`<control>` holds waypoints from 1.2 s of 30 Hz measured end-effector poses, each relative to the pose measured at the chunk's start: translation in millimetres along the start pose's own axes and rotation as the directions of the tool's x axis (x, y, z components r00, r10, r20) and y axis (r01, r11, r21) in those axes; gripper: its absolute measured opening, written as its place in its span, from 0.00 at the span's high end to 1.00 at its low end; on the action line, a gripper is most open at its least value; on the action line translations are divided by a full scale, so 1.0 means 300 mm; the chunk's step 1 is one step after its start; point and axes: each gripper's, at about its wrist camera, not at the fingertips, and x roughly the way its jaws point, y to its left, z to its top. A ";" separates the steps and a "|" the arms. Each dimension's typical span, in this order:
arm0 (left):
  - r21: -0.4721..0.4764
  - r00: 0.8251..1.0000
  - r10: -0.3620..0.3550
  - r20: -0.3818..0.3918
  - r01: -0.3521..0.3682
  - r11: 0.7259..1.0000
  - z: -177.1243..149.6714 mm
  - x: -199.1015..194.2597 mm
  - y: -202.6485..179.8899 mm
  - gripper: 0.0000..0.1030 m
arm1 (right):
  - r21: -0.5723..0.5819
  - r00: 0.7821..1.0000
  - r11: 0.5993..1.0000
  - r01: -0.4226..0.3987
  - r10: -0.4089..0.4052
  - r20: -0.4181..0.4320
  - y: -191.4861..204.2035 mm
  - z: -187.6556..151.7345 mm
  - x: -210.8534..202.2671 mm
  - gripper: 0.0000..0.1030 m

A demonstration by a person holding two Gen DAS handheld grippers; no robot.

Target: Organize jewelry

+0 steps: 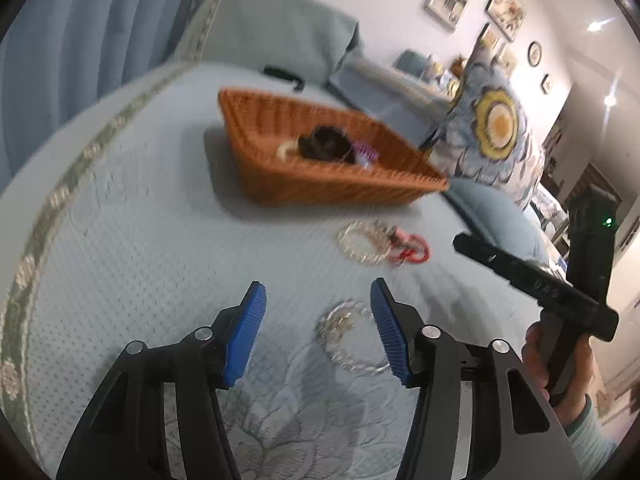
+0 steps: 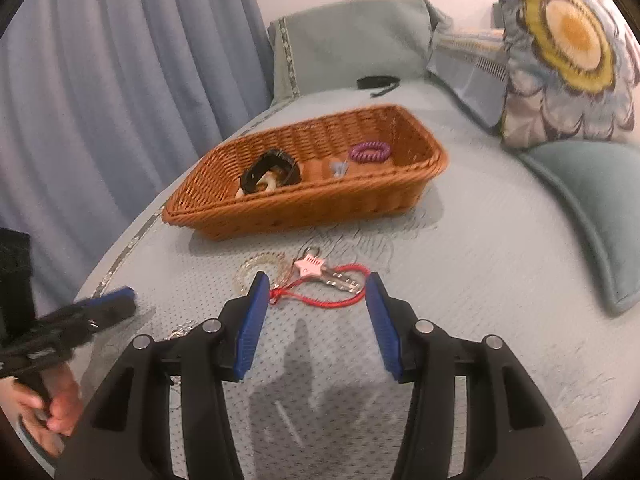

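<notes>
A brown wicker basket point(image 1: 320, 168) point(image 2: 312, 172) sits on the pale blue bedspread. It holds a black bracelet point(image 2: 272, 172), a purple coil hair tie point(image 2: 369, 151) and small pieces. On the bed lie a clear bead bracelet point(image 1: 348, 340), a second bead bracelet point(image 1: 362, 242) point(image 2: 260, 262), a red cord bracelet point(image 2: 320, 292) point(image 1: 412, 252) and keys with a pink star tag point(image 2: 310, 265). My left gripper point(image 1: 318, 298) is open, over the near bead bracelet. My right gripper point(image 2: 314, 290) is open, just short of the red cord.
A flowered cushion point(image 1: 496, 128) point(image 2: 568, 52) and a teal pillow point(image 2: 588, 200) lie to the right of the basket. A black strap point(image 2: 378, 82) lies behind the basket. Blue curtains point(image 2: 100, 80) hang on the left. The bed's trimmed edge point(image 1: 48, 208) runs along the left.
</notes>
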 end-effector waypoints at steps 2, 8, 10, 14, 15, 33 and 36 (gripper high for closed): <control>-0.012 1.000 -0.010 -0.018 0.010 1.000 -0.002 0.014 0.016 0.50 | -0.005 1.000 1.000 0.000 0.000 -0.011 0.005 -0.007 0.012 0.55; 0.101 0.999 -0.014 -0.044 0.018 0.995 -0.012 0.010 -0.027 0.57 | -0.042 0.999 0.999 -0.002 0.000 -0.054 0.049 -0.029 0.029 0.55; 0.185 0.998 0.018 -0.064 -0.006 0.983 -0.025 0.024 -0.062 0.77 | -0.045 0.996 0.999 -0.022 0.018 -0.086 0.072 -0.042 0.039 0.55; 0.254 0.995 0.025 -0.097 0.001 0.967 -0.047 0.040 -0.082 0.82 | -0.092 0.985 0.993 -0.069 0.053 -0.165 0.155 -0.089 0.072 0.59; 0.261 0.994 0.024 -0.103 0.003 0.965 -0.051 0.042 -0.087 0.82 | -0.105 0.983 0.992 -0.076 0.057 -0.173 0.171 -0.097 0.078 0.62; 0.291 0.997 0.053 -0.064 -0.032 0.956 -0.053 0.059 -0.116 1.00 | -0.213 0.979 0.976 -0.045 0.001 -0.203 0.245 -0.154 0.105 0.89; 0.216 0.998 0.004 -0.057 0.008 0.976 -0.030 0.038 -0.072 1.00 | -0.206 0.979 0.977 -0.046 0.003 -0.203 0.238 -0.150 0.104 0.92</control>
